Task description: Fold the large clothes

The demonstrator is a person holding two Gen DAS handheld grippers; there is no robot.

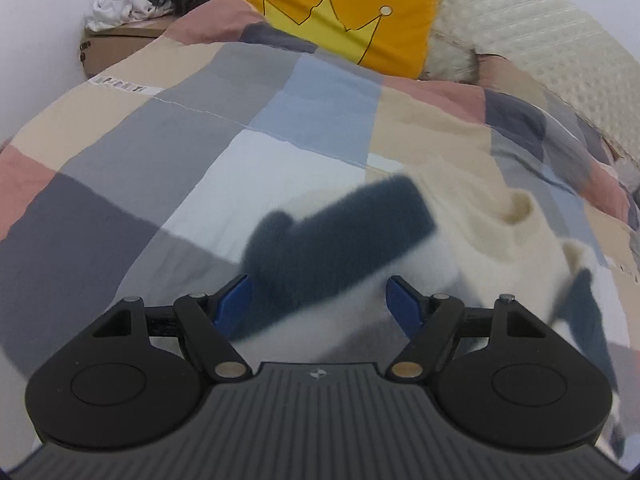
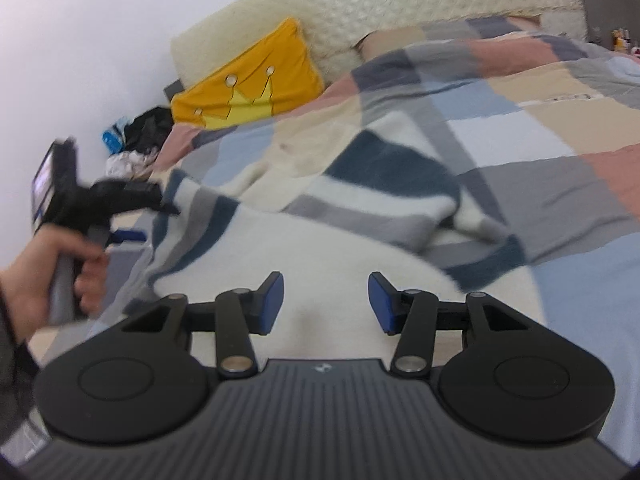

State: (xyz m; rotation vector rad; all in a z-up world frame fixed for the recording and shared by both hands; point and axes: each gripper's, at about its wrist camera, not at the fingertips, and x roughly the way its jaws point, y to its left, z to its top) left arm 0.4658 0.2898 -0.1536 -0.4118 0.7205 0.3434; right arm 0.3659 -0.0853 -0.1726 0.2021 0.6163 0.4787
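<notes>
- Two blue-padded fingers of the left gripper (image 1: 319, 304) stand wide apart in the left wrist view, with a blurred dark-teal and white band of the sweater (image 1: 472, 236) lying between and ahead of them; the pads do not press on it, so nothing is held.
- The sweater is cream with teal stripes, its ribbed collar (image 1: 520, 216) to the right, spread on the patchwork duvet (image 1: 168, 152).
- Behind, a yellow crown pillow (image 1: 340, 16) leans at the quilted headboard (image 1: 540, 52); a heap of clothes (image 1: 132, 0) sits on a cardboard box (image 1: 112, 48) at far left.
- In the right wrist view, the right gripper (image 2: 326, 304) has its fingers partly apart over the sweater's (image 2: 304, 256) white body, gripping nothing.
- A folded striped part of the sweater lies ahead on the duvet (image 2: 560, 184).
- At left a hand (image 2: 44, 276) holds the other gripper (image 2: 128, 216) at the sweater's edge, motion-blurred; its grip cannot be read here.
</notes>
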